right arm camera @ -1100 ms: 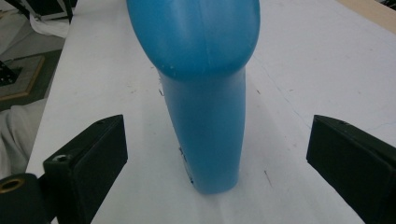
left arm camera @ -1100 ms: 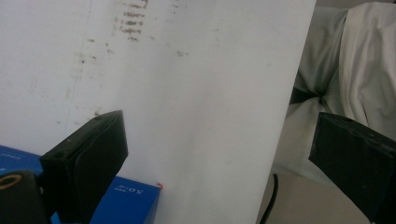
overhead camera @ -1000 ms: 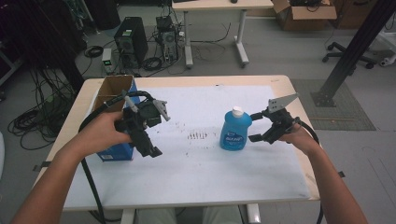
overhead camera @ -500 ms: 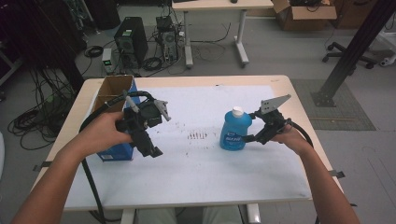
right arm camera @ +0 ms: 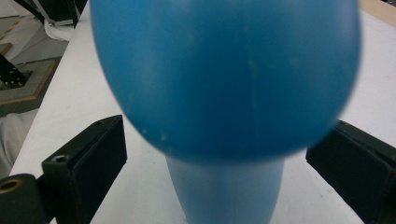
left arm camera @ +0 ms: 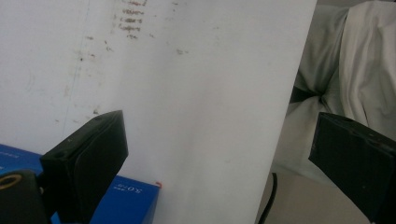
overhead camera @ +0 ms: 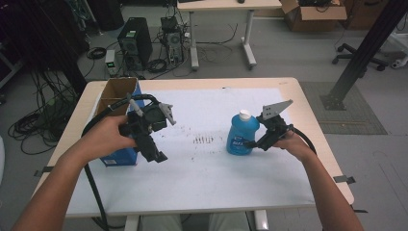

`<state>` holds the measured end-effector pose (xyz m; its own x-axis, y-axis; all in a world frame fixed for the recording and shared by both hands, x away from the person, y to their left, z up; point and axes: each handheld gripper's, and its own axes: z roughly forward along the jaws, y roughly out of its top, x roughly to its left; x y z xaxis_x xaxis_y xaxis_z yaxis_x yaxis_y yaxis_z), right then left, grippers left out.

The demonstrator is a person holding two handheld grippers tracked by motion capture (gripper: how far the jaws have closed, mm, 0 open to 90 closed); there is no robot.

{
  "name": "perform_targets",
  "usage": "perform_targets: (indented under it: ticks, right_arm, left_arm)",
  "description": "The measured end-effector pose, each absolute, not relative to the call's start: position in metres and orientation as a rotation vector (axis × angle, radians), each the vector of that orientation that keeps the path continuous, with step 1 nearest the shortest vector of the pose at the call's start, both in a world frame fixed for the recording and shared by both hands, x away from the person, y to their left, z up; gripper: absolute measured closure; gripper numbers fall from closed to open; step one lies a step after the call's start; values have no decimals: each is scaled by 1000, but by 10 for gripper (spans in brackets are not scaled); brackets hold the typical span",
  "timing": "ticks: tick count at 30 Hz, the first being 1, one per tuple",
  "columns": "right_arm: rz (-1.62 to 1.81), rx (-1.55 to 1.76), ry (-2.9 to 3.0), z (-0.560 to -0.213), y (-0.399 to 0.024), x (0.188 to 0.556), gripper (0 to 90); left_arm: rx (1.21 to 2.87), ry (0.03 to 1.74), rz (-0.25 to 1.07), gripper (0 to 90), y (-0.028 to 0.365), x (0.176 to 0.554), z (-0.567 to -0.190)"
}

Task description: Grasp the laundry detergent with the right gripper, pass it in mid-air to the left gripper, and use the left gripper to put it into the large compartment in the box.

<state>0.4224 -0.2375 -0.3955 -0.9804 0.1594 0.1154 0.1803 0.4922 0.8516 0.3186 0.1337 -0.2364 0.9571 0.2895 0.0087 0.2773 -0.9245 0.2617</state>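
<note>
Right gripper (overhead camera: 251,144) is closing in on the blue bottle (overhead camera: 242,134) standing right of table (overhead camera: 288,86) centre, jaws wide open either side of it, not yet touching. Bottle is looking smooth, slippery, probably liquid-heavy; grip low on the body. Label unreadable. Left gripper (overhead camera: 155,153) is hovering open by the blue box (overhead camera: 120,156); its print unreadable.

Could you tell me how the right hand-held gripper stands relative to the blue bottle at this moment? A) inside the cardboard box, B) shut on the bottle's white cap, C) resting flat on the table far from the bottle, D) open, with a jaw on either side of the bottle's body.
D: in the right gripper view the right hand-held gripper has its jaws wide apart, flanking the blue bottle with gaps on both sides.
</note>
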Motion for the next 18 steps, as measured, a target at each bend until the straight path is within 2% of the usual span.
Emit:
perform_targets:
  ticks: [11, 18]
  right_arm:
    - [-1563, -297, -2688, -399, -230, 422, 55]
    - [-1572, -276, -2678, -400, -227, 421, 101]
  left_arm:
    - [2853, 417, 74, 46, 135, 319, -235]
    - [2855, 418, 72, 46, 136, 319, -236]
